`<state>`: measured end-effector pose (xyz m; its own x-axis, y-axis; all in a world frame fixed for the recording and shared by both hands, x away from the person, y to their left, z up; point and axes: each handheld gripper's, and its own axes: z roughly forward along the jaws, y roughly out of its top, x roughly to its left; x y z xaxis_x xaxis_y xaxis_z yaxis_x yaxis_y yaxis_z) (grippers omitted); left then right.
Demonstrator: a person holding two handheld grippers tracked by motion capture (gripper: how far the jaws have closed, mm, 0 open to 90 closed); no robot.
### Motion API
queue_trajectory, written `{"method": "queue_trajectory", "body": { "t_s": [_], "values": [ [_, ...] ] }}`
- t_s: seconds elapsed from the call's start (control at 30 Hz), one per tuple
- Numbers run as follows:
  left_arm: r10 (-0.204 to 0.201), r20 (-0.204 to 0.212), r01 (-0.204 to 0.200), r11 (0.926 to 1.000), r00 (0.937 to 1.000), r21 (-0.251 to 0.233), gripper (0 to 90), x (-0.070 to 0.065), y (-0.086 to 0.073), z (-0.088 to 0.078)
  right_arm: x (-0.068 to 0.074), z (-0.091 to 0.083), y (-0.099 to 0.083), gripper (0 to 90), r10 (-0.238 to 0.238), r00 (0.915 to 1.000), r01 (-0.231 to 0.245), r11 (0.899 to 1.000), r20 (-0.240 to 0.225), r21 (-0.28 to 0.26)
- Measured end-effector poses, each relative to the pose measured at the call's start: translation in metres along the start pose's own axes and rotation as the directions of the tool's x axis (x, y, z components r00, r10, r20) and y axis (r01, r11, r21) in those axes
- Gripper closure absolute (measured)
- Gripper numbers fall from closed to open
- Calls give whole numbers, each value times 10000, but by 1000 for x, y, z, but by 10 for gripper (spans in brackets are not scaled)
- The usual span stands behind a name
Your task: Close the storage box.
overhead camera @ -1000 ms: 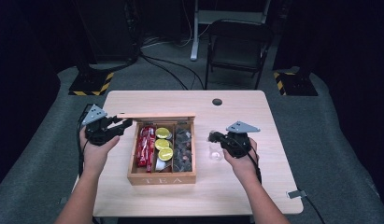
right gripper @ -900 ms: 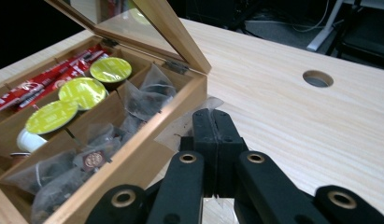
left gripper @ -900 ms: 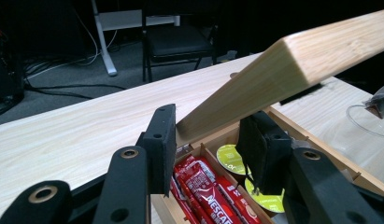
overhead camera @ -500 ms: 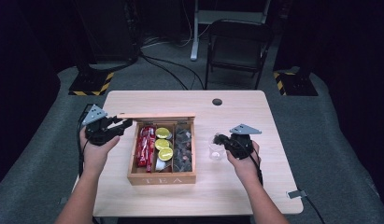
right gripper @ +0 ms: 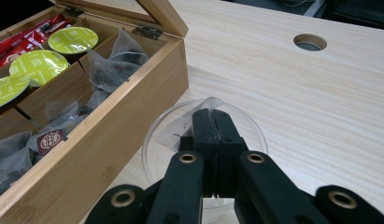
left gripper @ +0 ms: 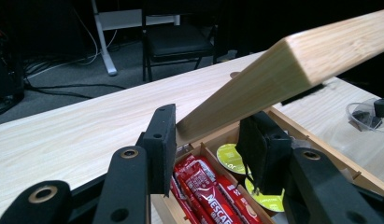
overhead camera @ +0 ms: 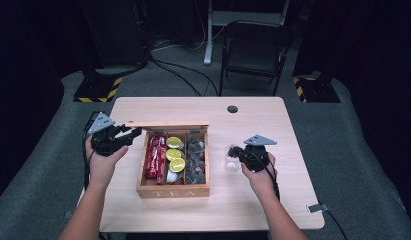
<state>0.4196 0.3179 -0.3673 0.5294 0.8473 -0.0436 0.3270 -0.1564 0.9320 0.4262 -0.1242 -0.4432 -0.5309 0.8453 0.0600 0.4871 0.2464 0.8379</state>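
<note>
A wooden tea box [overhead camera: 173, 191] stands open in the middle of the table. It holds red sachets [overhead camera: 154, 155], green capsules [overhead camera: 174, 152] and dark tea bags [overhead camera: 195, 157]. My left gripper [overhead camera: 133, 134] is at the box's back left corner, shut on the end of the raised lid [left gripper: 292, 65]. Right of the box sits a clear glass cup [overhead camera: 232, 165]. My right gripper [right gripper: 212, 116] hangs just above the cup's mouth [right gripper: 255, 128], shut on a translucent tea bag [right gripper: 180, 128] whose body dips inside the rim.
A round cable hole [overhead camera: 232, 109] lies in the table's far side. Bare wood stretches right of the cup and in front of the box. A folding chair [overhead camera: 253, 50] stands beyond the far edge. A cable trails from the table's right front corner.
My right gripper has shifted slightly right and towards the person with the tea bag, staying over the cup. The left gripper and the lid have not moved.
</note>
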Motion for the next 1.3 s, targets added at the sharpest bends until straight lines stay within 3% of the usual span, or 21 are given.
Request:
{"method": "queue_trajectory", "body": {
  "t_s": [0.43, 0.6, 0.9, 1.07, 1.3],
  "values": [
    [-1, 23, 1, 10000, 10000, 45, 572, 0, 0, 0, 1, 7, -5, 899, 74, 10000, -74, 9995, -9, 293],
    [-11, 28, 10, 10000, 10000, 41, 572, 0, 0, 0, 1, 7, -5, 852, 57, 10000, -58, 9997, 49, 254],
    [1, -19, -1, 10000, 10000, 47, 572, -1, -1, 0, 7, -2, 4, 773, 46, 10000, -46, 9994, 9, -351],
    [58, 14, -58, 9999, 10000, 110, 572, -1, -1, -1, 18, -7, 17, 708, -139, 9992, 112, 9973, -375, -725],
    [139, -68, -138, 9998, 9999, 145, 572, -4, -2, -3, 40, -8, 39, 579, -851, 9926, 742, 9898, -870, -1220]
  ]
}}
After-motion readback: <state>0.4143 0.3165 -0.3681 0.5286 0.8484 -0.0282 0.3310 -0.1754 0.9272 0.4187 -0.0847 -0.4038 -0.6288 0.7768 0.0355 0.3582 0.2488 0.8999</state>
